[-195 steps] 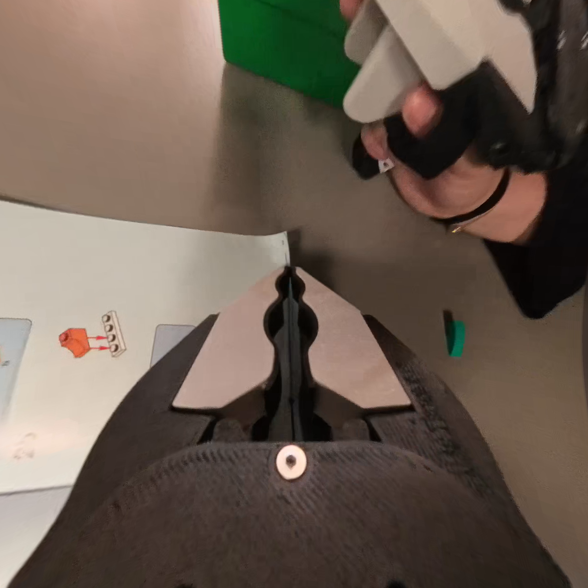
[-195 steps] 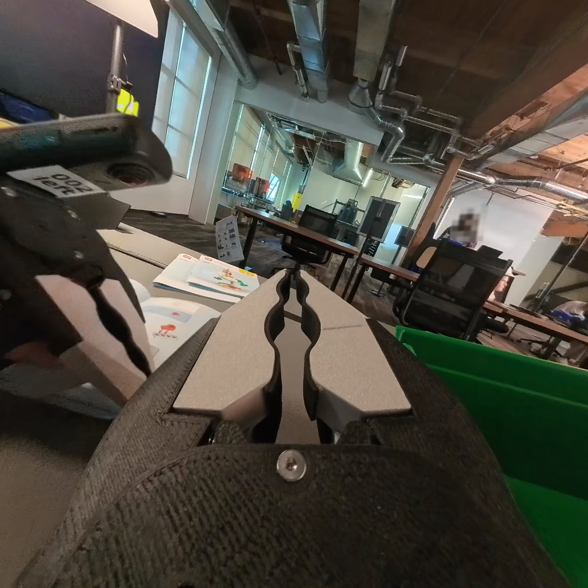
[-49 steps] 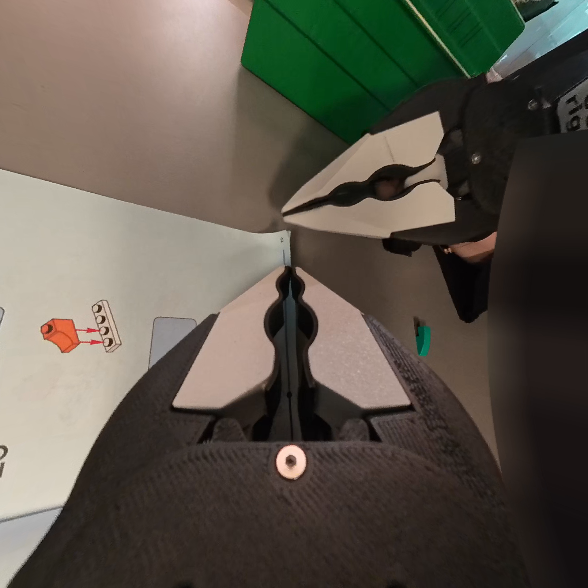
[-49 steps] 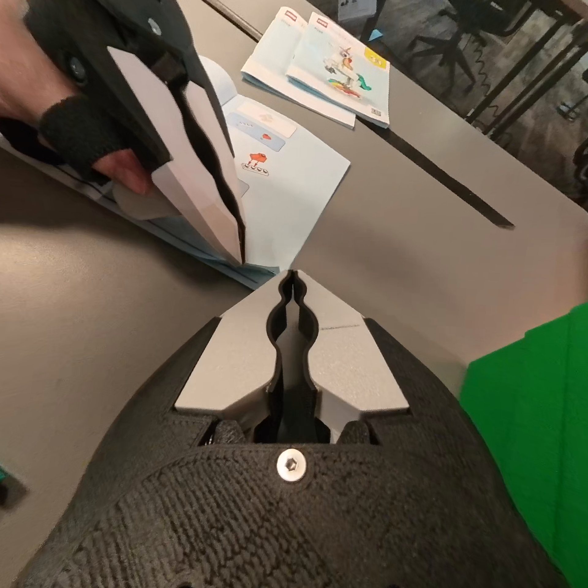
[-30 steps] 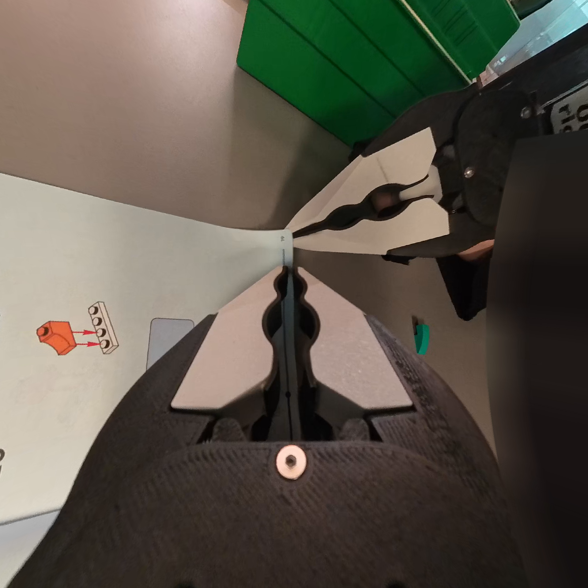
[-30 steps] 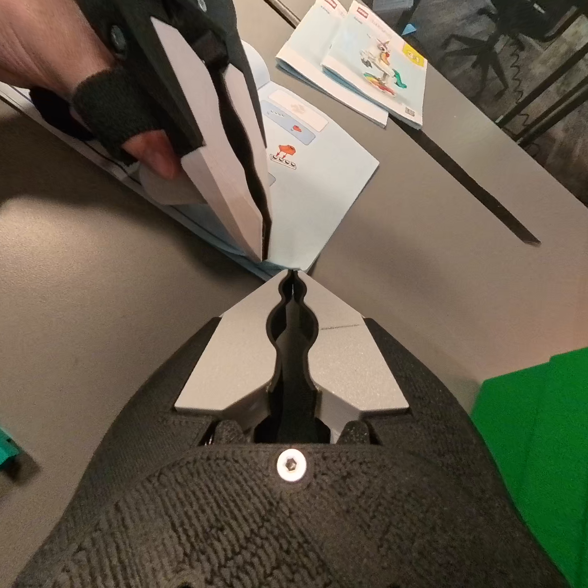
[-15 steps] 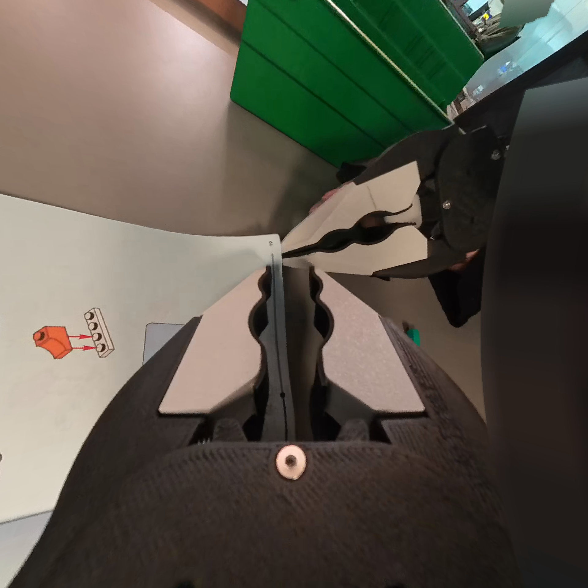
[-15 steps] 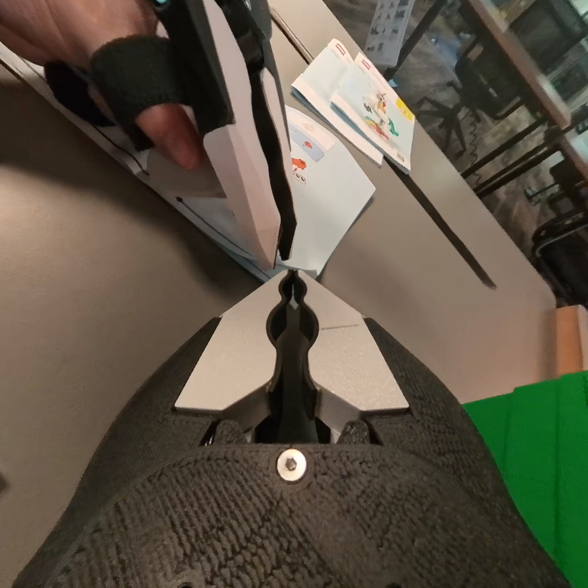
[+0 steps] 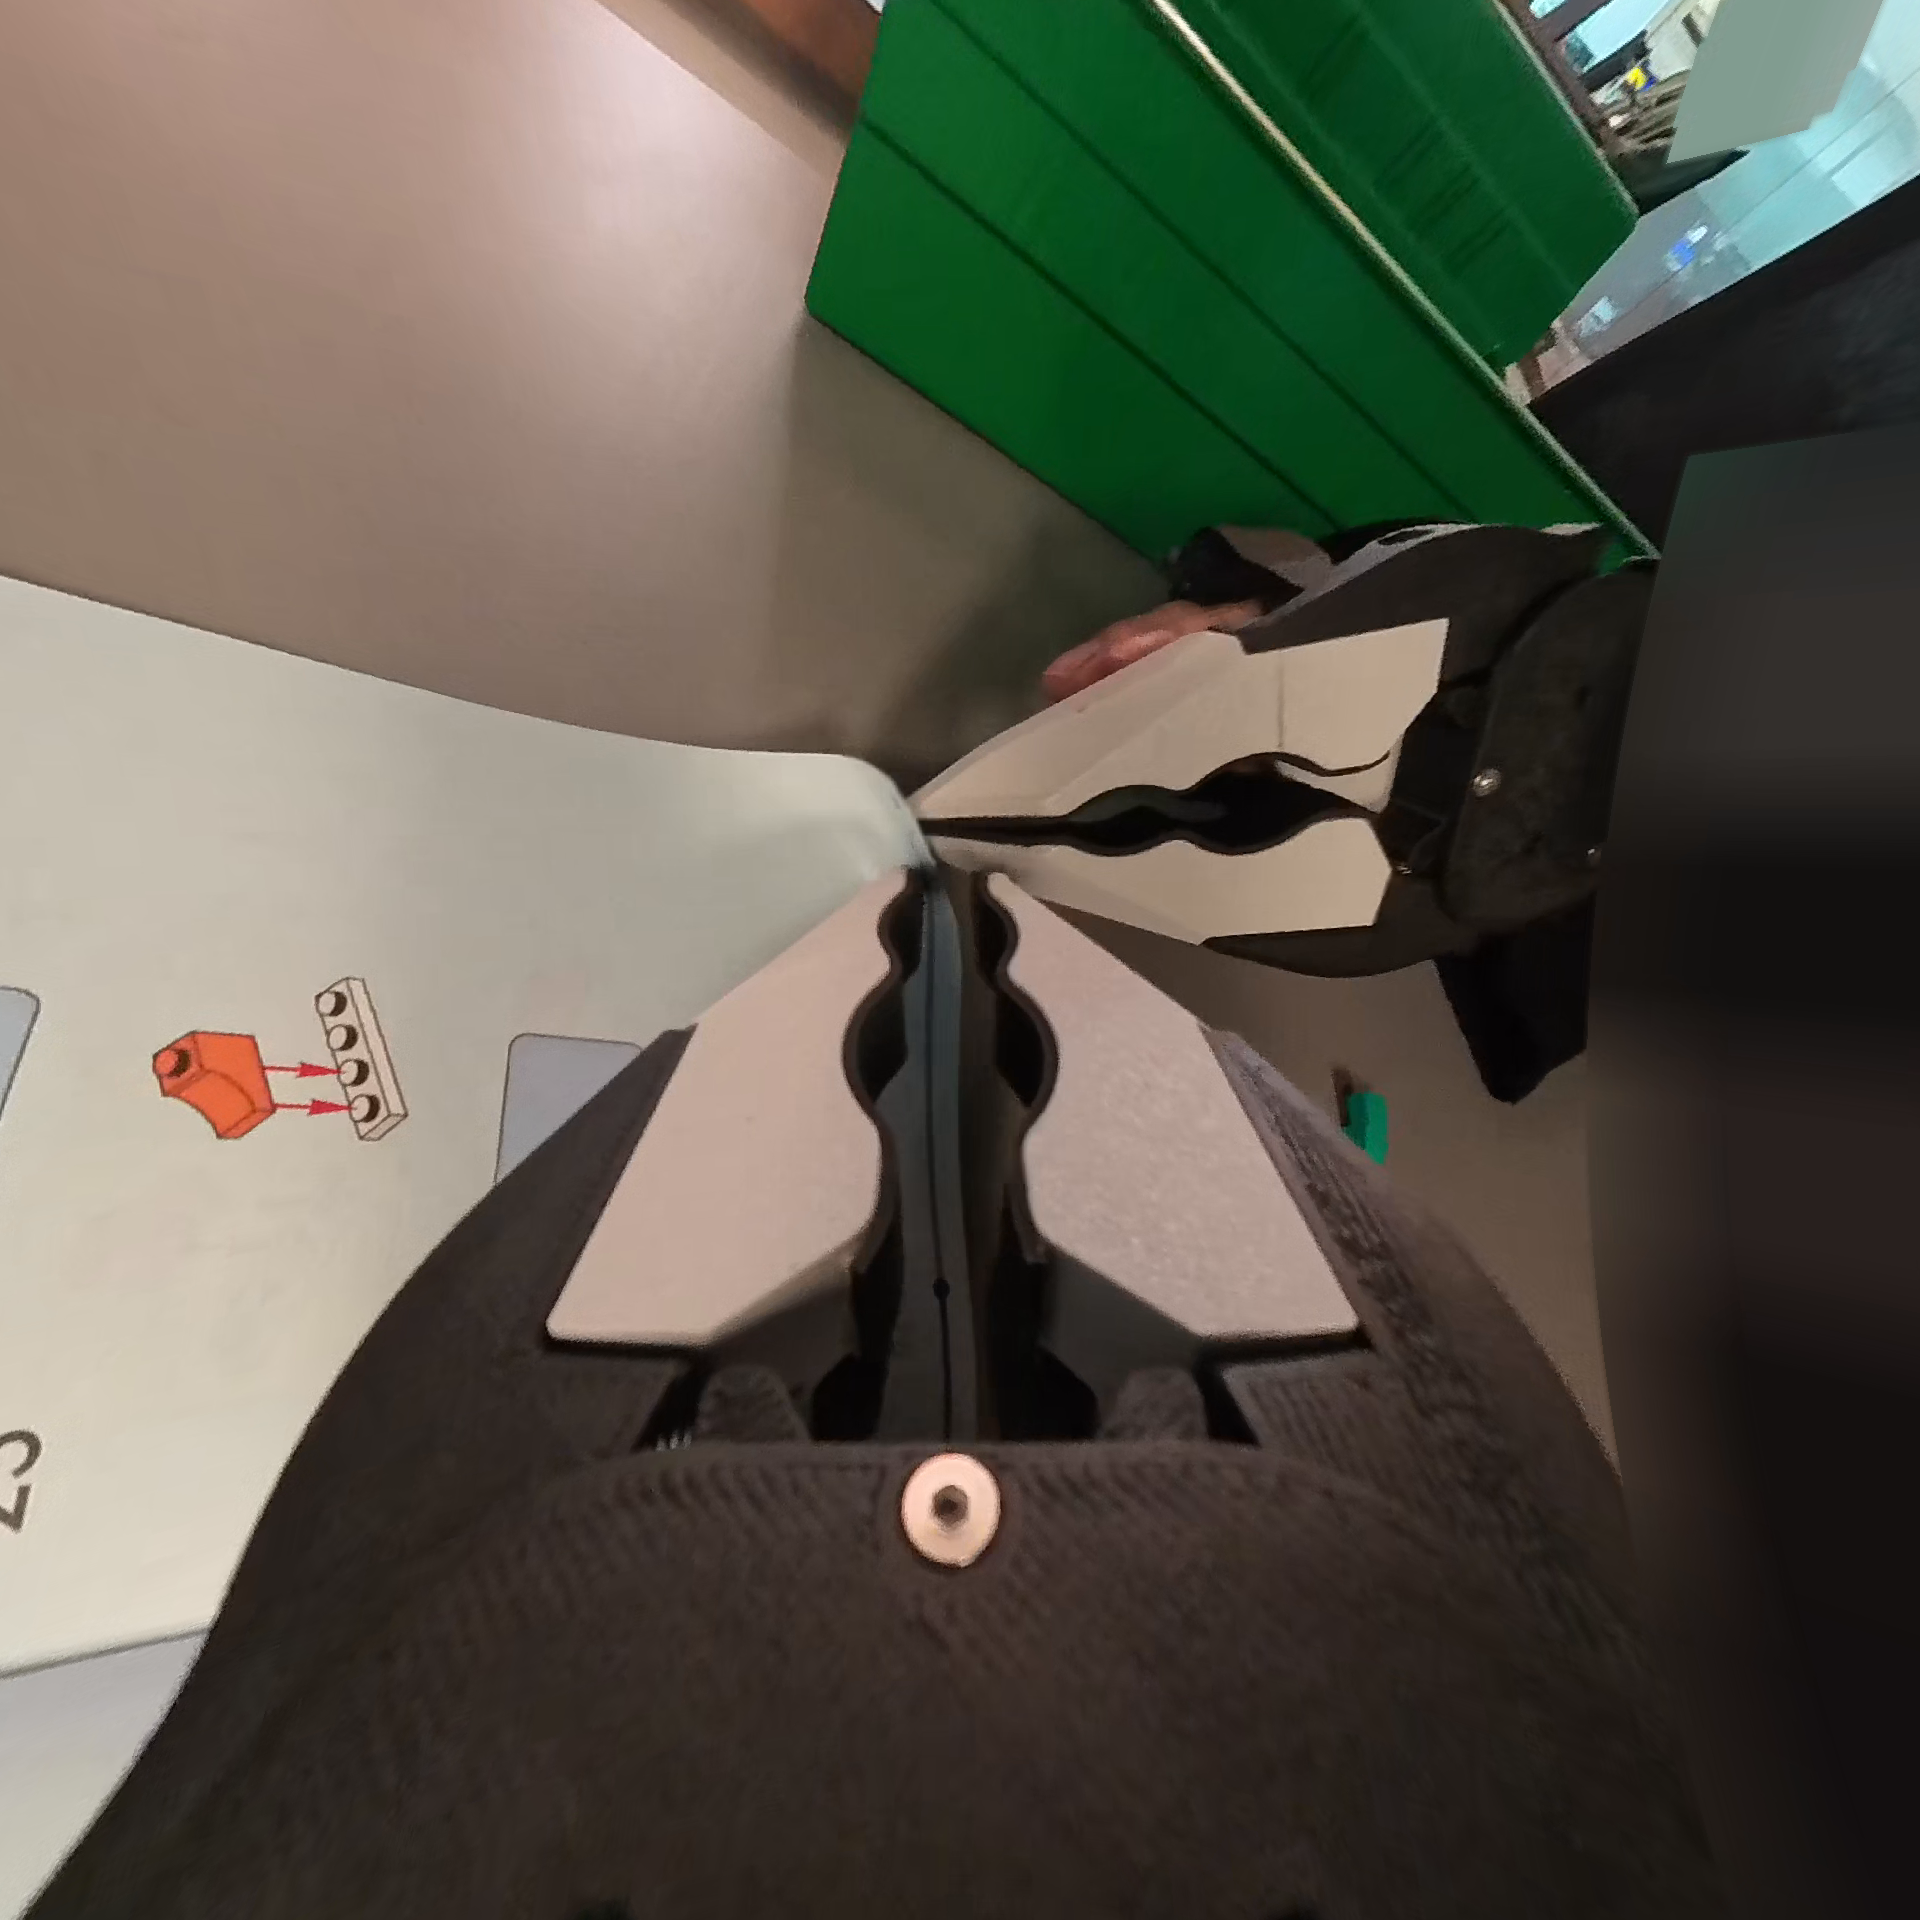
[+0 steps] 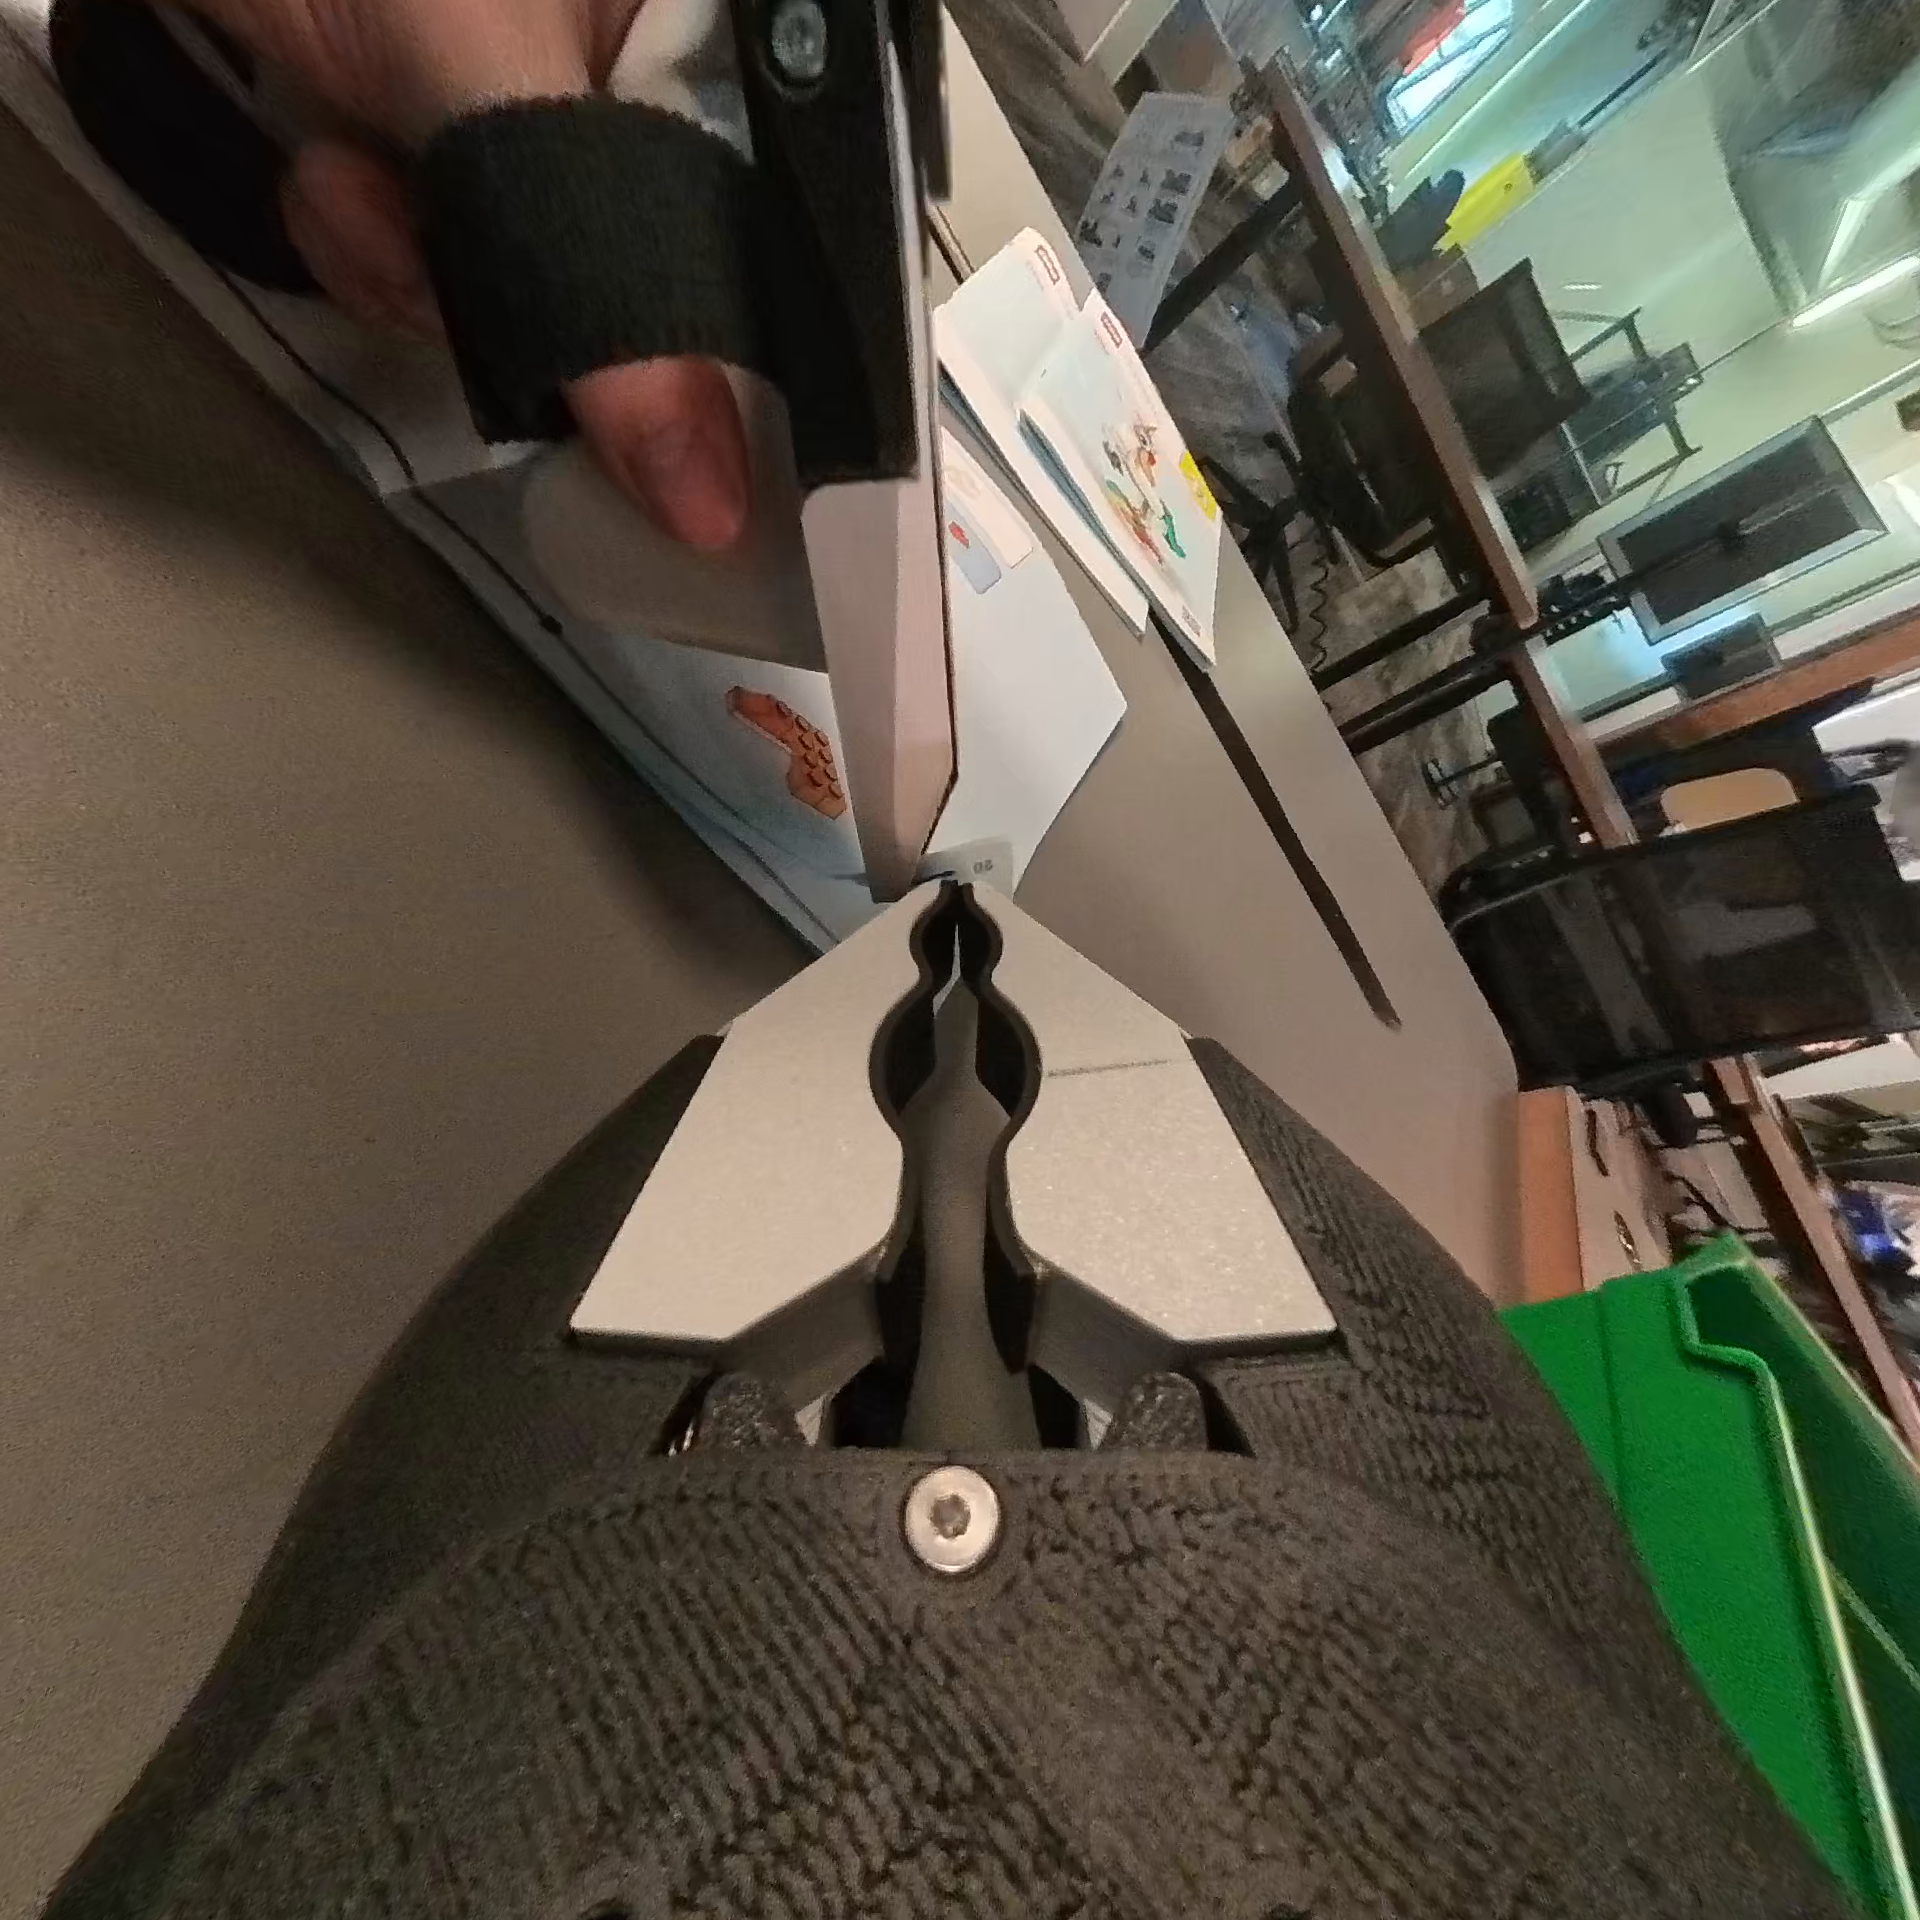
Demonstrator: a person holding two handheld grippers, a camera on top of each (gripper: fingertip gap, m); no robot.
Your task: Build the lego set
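Grey table [image 9: 436, 343] fills the left wrist view, with a green bin [image 9: 1195, 312] at the far side. On it lies the open lego booklet [image 9: 312, 831], its page corner curling up. The left gripper [image 9: 943, 883] has its fingers a little apart, with the page edge in the gap. The right gripper [image 9: 920, 826] pinches that same corner. 1 small green brick [image 9: 1363, 1127] sits on the table to the right. From the right wrist view, the right gripper [image 10: 956, 914] is pressed together on the page corner [image 10: 977, 862], and the left gripper [image 10: 899, 883] comes down beside it, held by a hand [image 10: 499, 239]. 2 more booklets [image 10: 1101, 447] lie farther back.
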